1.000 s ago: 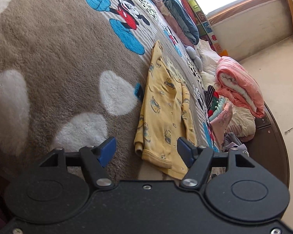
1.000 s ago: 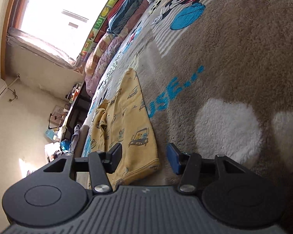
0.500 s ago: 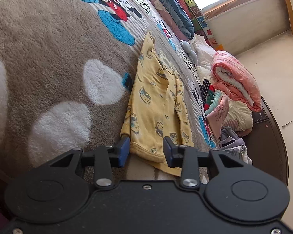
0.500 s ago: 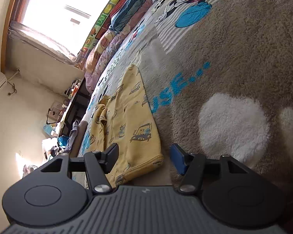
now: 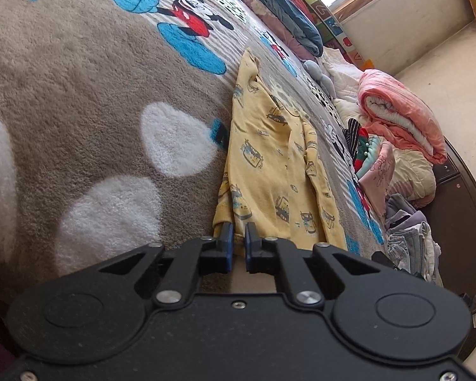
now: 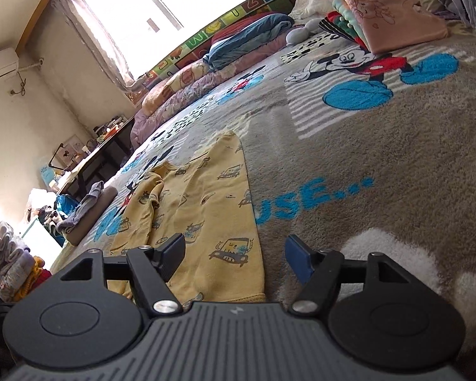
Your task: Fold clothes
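- A pale yellow child's garment printed with small cartoon cars (image 5: 269, 165) is laid flat on a bed covered by a brown fleece blanket with Mickey Mouse figures and white patches (image 5: 79, 73); it lies near the bed's near edge, lengthwise toward the window end
- The left claw (image 5: 237, 243) is seen nearly closed, its blue-padded fingers (image 5: 227, 238) pinched on the ribbed hem at the garment's near corner, with only a narrow gap left between them
- The right claw (image 6: 234, 254) is held wide, one pad over the yellow fabric and the other over the brown blanket, so the garment's near edge is straddled without being gripped
- In the right wrist view the garment (image 6: 203, 197) is found just beside the blue lettering "USE..." (image 6: 311, 197) woven into the blanket
- A rolled pink and white quilt (image 5: 403, 111) and a pile of mixed folded clothes (image 5: 371, 162) are seen along the bed's far side edge
- A folded blue blanket (image 6: 247, 36) is placed on pillows at the window end of the bed
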{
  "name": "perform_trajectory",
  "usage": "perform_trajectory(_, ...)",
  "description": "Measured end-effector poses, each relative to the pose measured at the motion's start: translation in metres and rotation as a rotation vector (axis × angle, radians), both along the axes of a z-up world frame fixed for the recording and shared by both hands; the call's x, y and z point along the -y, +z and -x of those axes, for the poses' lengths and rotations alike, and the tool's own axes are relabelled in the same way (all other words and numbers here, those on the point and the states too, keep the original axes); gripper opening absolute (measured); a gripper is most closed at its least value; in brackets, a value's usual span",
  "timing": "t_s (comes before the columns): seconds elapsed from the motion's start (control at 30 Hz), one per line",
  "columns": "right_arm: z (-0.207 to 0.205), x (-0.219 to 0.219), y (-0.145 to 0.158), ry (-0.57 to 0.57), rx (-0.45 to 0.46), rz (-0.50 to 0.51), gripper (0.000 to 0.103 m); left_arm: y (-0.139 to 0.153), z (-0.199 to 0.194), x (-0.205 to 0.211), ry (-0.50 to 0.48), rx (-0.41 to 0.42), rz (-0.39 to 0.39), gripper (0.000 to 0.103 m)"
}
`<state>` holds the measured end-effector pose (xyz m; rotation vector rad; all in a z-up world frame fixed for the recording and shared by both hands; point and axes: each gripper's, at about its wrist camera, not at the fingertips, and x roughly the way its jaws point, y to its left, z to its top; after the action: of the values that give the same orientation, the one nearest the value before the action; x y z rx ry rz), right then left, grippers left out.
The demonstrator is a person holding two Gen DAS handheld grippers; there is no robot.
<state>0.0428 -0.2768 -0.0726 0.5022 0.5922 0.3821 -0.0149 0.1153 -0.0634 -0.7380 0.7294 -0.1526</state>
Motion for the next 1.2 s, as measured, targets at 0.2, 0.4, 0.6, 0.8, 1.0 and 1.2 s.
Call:
perform_trajectory(0.2,0.008,-0.029,0.012,0.082,0.110,0.167,0.072,0.022,0.007,-0.021,0.052,0.091,-0.108,0.004)
perform_trajectory(0.4,0.009,-0.050,0.014,0.147,0.131,0.220,0.072,0.019,0.010,-0.064,0.169,0.084,-0.045,0.004)
perform_trajectory(0.6,0.004,-0.058,0.012,0.155,0.120,0.221,0.072,0.034,0.006,-0.095,0.246,0.138,0.022,0.004)
perform_trajectory(0.8,-0.001,-0.066,0.005,0.174,0.103,0.236,0.072,0.049,0.006,-0.110,0.286,0.214,0.110,0.003)
perform_trajectory(1.0,-0.005,-0.058,0.001,0.150,0.072,0.205,0.073,0.007,-0.004,-0.118,0.433,-0.040,0.013,0.026)
perform_trajectory(1.2,-0.006,-0.057,0.000,0.146,0.060,0.196,0.075,-0.005,0.014,-0.126,0.470,0.004,0.132,0.047)
